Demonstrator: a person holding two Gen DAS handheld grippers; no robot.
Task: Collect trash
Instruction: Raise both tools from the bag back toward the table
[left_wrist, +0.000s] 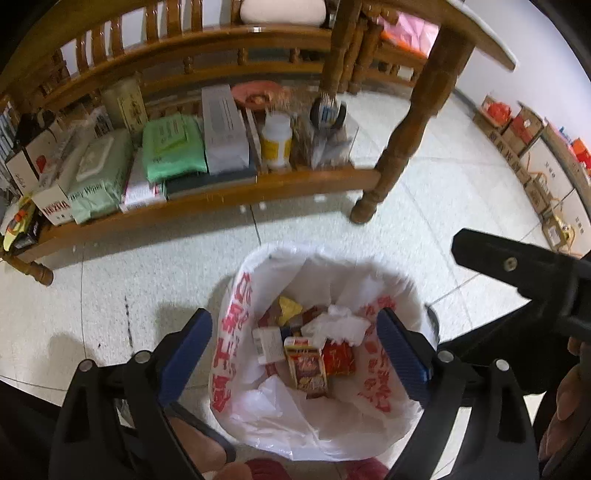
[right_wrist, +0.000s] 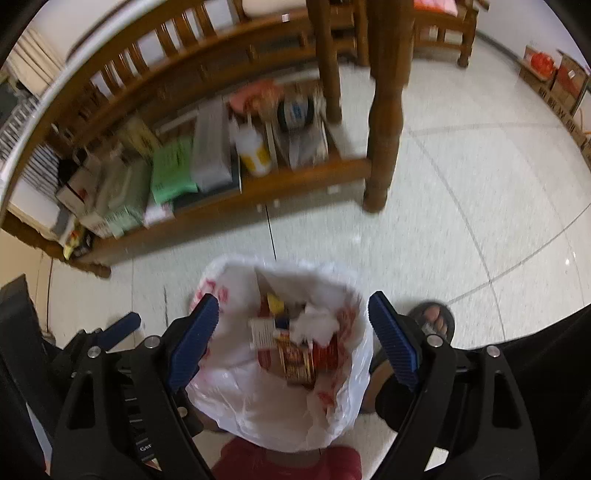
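Note:
A bin lined with a white plastic bag with red print (left_wrist: 236, 354) stands on the tiled floor, also in the right wrist view (right_wrist: 229, 391). Inside lie a red and yellow snack box (left_wrist: 306, 369), a red packet (left_wrist: 338, 356), a white carton (left_wrist: 269, 345) and crumpled white tissue (left_wrist: 336, 325). My left gripper (left_wrist: 295, 350) is open and empty above the bin mouth. My right gripper (right_wrist: 293, 338) is open and empty above the same bin; its black body shows at the right of the left wrist view (left_wrist: 517, 266).
A low wooden shelf (left_wrist: 207, 199) behind the bin holds wet-wipe packs (left_wrist: 173, 147), boxes and a white bottle (left_wrist: 276, 140). A wooden table leg (left_wrist: 402, 144) stands right of it. Cardboard boxes (left_wrist: 524, 136) line the far wall. A sandalled foot (right_wrist: 434, 319) is beside the bin.

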